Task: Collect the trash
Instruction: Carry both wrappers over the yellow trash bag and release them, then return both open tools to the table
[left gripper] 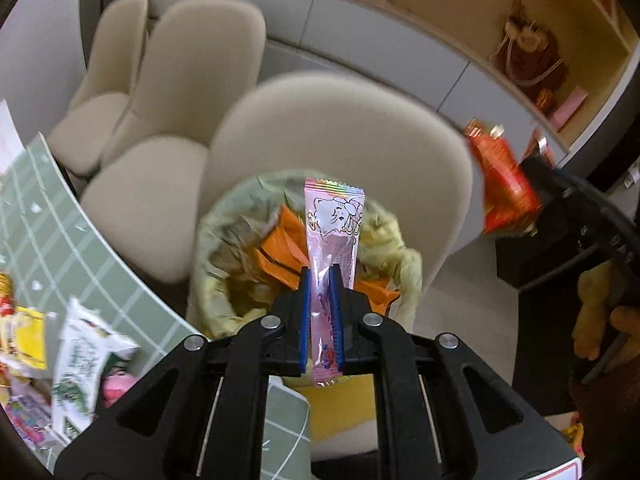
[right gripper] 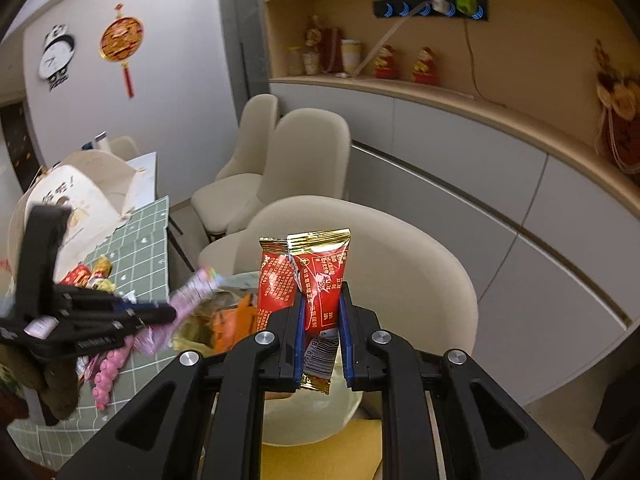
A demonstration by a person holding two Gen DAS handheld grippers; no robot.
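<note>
My left gripper [left gripper: 320, 276] is closed on a long pink plastic snack wrapper [left gripper: 334, 232], pinched between the blue finger pads [left gripper: 305, 316]. The wrapper is narrow and flat, with a crimped iridescent top seal and a line-drawn cartoon face below it. Small print near its lower end is too blurred to read. Its long axis runs along the fingers, top seal pointing away from the camera. It hangs over the open bin lined with a pale yellow-green plastic bag [left gripper: 248, 216], which already contains crumpled orange packaging [left gripper: 280, 248].

My right gripper [right gripper: 320, 300] is clamped on a red foil sachet with gold crimped ends [right gripper: 320, 276]. A second red sachet [right gripper: 274, 280] stands just beside it on the left; I cannot tell whether the pads hold that one. The held sachet carries gold Chinese characters, not legible to me, and a barcode on a white patch near its lower end. Its long axis is upright along the fingers, tilted slightly right at the top.

The bin sits beside the green grid-pattern tablecloth [left gripper: 60, 240], in front of a cream upholstered chair [left gripper: 340, 128]. More loose wrappers [left gripper: 80, 352] lie on the cloth. A white bag with printed Chinese characters [right gripper: 76, 200] stands farther along the table.
</note>
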